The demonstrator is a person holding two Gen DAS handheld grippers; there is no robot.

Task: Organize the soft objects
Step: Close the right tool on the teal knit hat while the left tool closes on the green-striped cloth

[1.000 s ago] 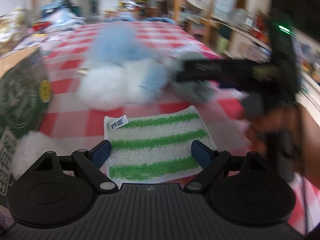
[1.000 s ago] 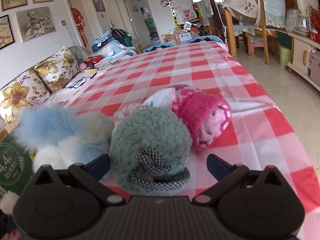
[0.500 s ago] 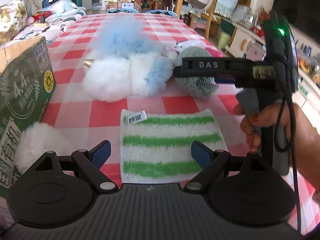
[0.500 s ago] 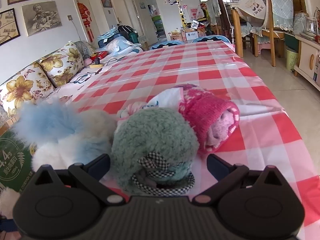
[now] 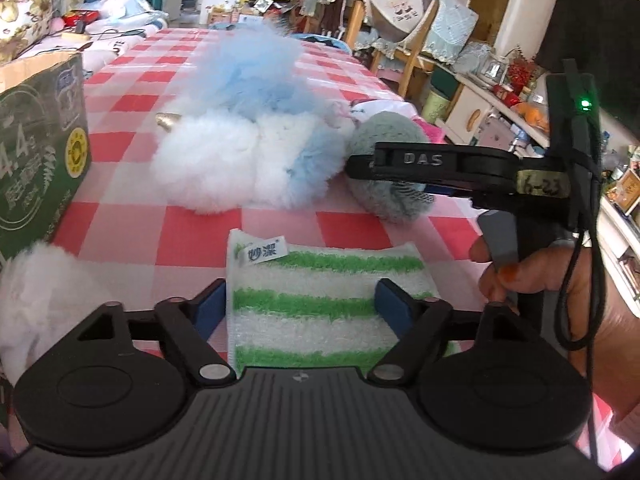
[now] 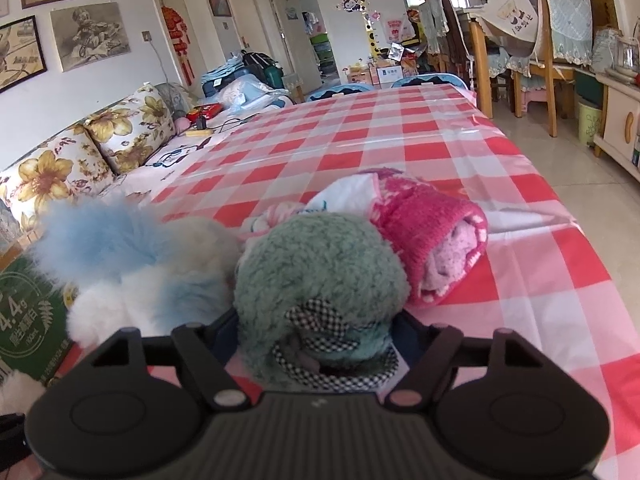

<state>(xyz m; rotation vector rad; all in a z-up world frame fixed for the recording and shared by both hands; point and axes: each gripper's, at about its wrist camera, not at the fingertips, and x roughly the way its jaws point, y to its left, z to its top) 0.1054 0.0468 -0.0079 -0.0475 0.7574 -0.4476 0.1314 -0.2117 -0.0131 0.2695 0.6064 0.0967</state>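
Note:
A green-and-white striped cloth (image 5: 320,296) lies flat on the checked table between the blue pads of my left gripper (image 5: 302,300), which is closing on its sides. My right gripper (image 6: 314,330) is shut on a teal fuzzy hat with a checked band (image 6: 320,276); it also shows from the side in the left wrist view (image 5: 388,172). A fluffy blue-and-white plush (image 5: 248,136) lies beside the hat, also in the right wrist view (image 6: 132,264). A rolled pink knit hat (image 6: 432,240) lies to the right of the teal hat.
A green cardboard box (image 5: 36,152) stands at the left with white fluff (image 5: 36,292) in front of it. The red-and-white checked table (image 6: 360,136) stretches far ahead. Its right edge drops to the floor, with chairs (image 6: 552,60) beyond.
My left gripper has moved forward over the striped cloth and its pads have narrowed onto it. My right gripper's fingers have closed in on the teal hat.

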